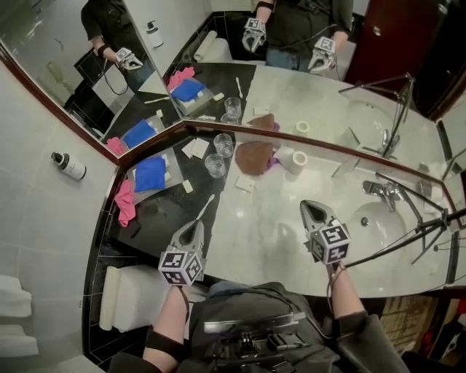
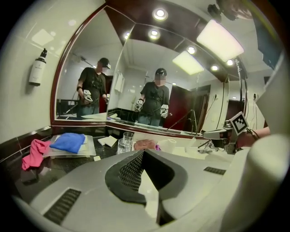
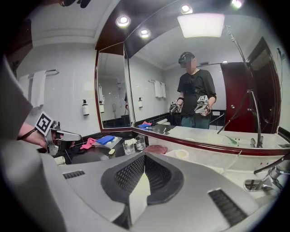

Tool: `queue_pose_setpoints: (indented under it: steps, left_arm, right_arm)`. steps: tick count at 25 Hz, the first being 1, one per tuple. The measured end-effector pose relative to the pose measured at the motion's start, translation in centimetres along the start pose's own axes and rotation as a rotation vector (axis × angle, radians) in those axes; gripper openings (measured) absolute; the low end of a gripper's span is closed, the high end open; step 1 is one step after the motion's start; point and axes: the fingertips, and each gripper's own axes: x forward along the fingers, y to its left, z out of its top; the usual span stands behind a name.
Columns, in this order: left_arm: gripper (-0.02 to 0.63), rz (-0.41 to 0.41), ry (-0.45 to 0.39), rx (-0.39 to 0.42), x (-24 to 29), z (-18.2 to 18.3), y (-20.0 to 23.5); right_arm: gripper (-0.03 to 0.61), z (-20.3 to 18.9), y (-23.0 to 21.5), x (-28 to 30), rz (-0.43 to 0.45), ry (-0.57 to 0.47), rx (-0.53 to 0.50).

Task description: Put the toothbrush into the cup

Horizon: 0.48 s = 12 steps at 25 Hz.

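place: bathroom | cues: sink (image 1: 378,222), faucet (image 1: 382,191), wall mirror (image 1: 44,44), rolled towel (image 1: 109,299)

I'm seeing bright, even light pouring from ceiling spotlights (image 2: 159,13) and a glowing panel (image 3: 201,23); both gripper views are bending toward dark vignetted edges, and the pale countertop (image 1: 269,226) is glinting softly.

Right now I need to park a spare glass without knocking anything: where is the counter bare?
The pale marble counter is bare between the toothbrush and the sink basin, on the near side of the brown cloth. The dark corner is crowded: blue cloth, pink cloth, two glass cups.
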Motion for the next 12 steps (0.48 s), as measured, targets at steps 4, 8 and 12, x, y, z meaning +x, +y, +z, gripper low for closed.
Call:
queue_pose_setpoints:
  steps: [4,8,12]
  left_arm:
    - [0.000,0.021,0.016,-0.001,0.1,-0.1,0.5]
    - [0.006,0.036,0.085,0.037,1.1,-1.2,1.7]
    - [0.113,0.013,0.196,0.078,2.8,-3.1,3.1]
  right_arm:
    - [0.017,-0.4,0.6,0.3,0.012,0.008,-0.001]
    - [0.017,-0.9,1.0,0.9,0.013,0.021,0.013]
    - [0.017,-2.4,1.7,1.7,0.013,0.048,0.042]
